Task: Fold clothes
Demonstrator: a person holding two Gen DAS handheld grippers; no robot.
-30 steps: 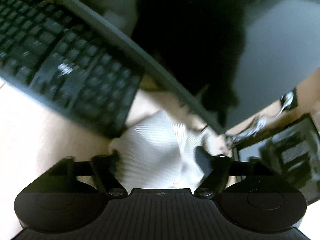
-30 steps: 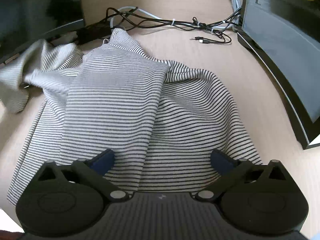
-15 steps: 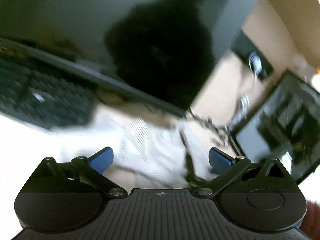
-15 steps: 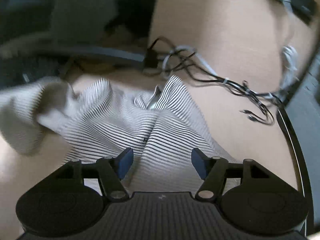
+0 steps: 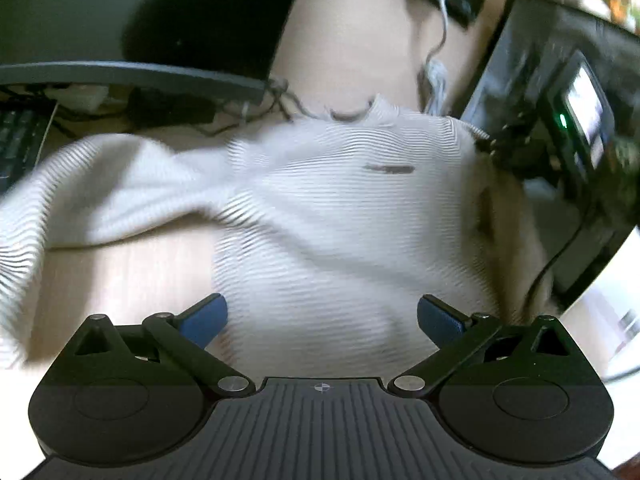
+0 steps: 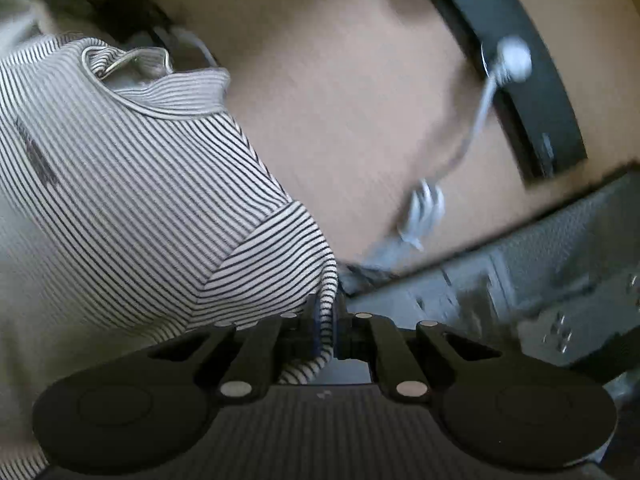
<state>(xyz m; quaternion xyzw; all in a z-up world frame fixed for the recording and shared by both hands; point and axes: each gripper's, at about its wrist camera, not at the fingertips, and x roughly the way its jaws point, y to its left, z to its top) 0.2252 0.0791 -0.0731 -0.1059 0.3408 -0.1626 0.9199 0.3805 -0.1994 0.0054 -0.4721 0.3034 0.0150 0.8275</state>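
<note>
Nearest, the right tongs [image 6: 326, 326] are pinched tight on a sleeve edge of the striped shirt [image 6: 132, 184], which hides their pads. The left tongs [image 5: 322, 316] gape wide above the shirt [image 5: 320, 216], gripping nothing. The shirt lies spread on the wooden surface [image 6: 352, 100], blurred in the left view; its small dark chest mark [image 5: 390, 169] cannot be read. Farther off, cables [image 6: 424, 216] and a monitor [image 5: 132, 20] are smeared.
</note>
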